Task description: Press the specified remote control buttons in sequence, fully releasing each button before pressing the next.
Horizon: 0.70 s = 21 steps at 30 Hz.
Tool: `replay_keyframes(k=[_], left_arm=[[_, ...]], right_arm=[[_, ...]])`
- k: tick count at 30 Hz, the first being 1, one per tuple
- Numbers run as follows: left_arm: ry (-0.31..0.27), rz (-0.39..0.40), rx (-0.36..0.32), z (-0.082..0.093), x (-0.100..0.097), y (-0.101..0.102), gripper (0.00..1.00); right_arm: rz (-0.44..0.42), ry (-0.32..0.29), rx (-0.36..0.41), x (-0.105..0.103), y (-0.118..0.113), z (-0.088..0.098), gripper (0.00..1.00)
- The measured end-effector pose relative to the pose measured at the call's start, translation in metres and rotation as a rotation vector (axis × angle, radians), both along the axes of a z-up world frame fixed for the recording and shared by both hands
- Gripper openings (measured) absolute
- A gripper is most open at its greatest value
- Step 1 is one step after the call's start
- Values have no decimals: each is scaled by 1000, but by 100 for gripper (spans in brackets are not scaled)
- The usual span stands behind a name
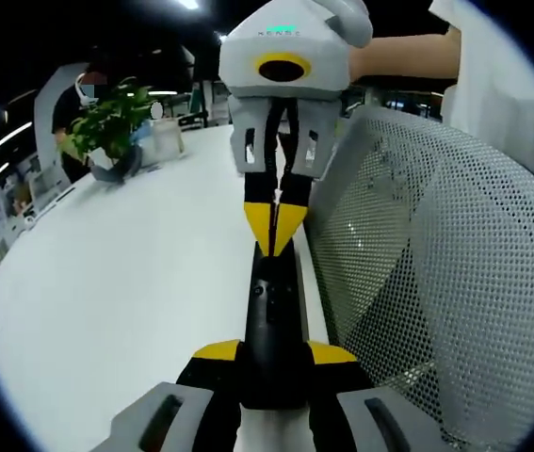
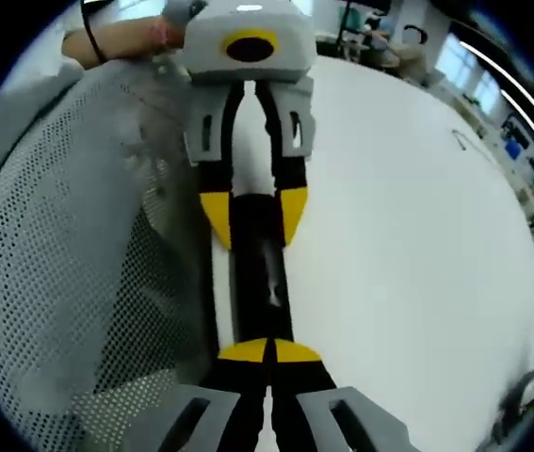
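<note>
Left gripper view: my left fingers point(image 1: 274, 356) are clamped on the near end of the black remote point(image 1: 274, 315), one yellow tip on each side of it. The remote runs straight ahead from them along the edge of the white table point(image 1: 135, 301). At its far end my right fingers point(image 1: 274, 226) come down from above, drawn together with no gap, their yellow tips touching the remote's top.

In the right gripper view, my right fingers point(image 2: 268, 351) sit pinched together over the remote point(image 2: 265, 282), and the left fingers point(image 2: 252, 215) grip it at the far end. A mesh chair back point(image 1: 445, 282) stands just beside the remote, off the table edge. A plant point(image 1: 111, 122) sits well beyond my fingers on the table.
</note>
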State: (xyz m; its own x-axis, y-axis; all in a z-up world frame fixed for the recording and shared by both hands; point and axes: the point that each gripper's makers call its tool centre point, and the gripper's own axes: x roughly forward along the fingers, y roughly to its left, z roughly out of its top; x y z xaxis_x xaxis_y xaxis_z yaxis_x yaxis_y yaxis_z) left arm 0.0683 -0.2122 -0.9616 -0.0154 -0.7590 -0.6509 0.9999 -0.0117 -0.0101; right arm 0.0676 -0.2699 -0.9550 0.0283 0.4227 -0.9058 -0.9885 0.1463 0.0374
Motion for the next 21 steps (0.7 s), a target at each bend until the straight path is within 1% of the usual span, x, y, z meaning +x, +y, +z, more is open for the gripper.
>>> replay_keyframes(k=[1,3,4,6,7,9,11,13,15,17,20,21], left_arm=[[0,1,-1,0,0,0,25],[1,2,-3,0,0,0,25],[1,3,-3,0,0,0,25],[2,2,-3,0,0,0,25],[2,2,-3,1,0,0,25],[2,2,-4,1,0,0,25],[3,3,-5,1,0,0,25],[3,4,-6,1,0,0,25],[3,4,-6,1,0,0,25],[3,3,-6,1,0,0,25],[3,2,-6,1,0,0,25],[3,2,-6,1,0,0,25]], right_arm=[[-14,15,42,0,0,1,0],[-11,24,71,1,-3,2,0],[-36,20,61,2,-5,2,0],[-17,-16,52,5,-6,2,4],[-16,-24,55,5,-5,2,5],[8,-7,71,0,0,4,3],[23,-4,69,-2,3,4,0],[38,-9,47,-2,2,0,1],[36,-4,50,-1,2,2,1],[41,9,52,-3,3,1,3],[65,-11,41,-4,4,0,3],[77,-31,33,-3,4,0,3]])
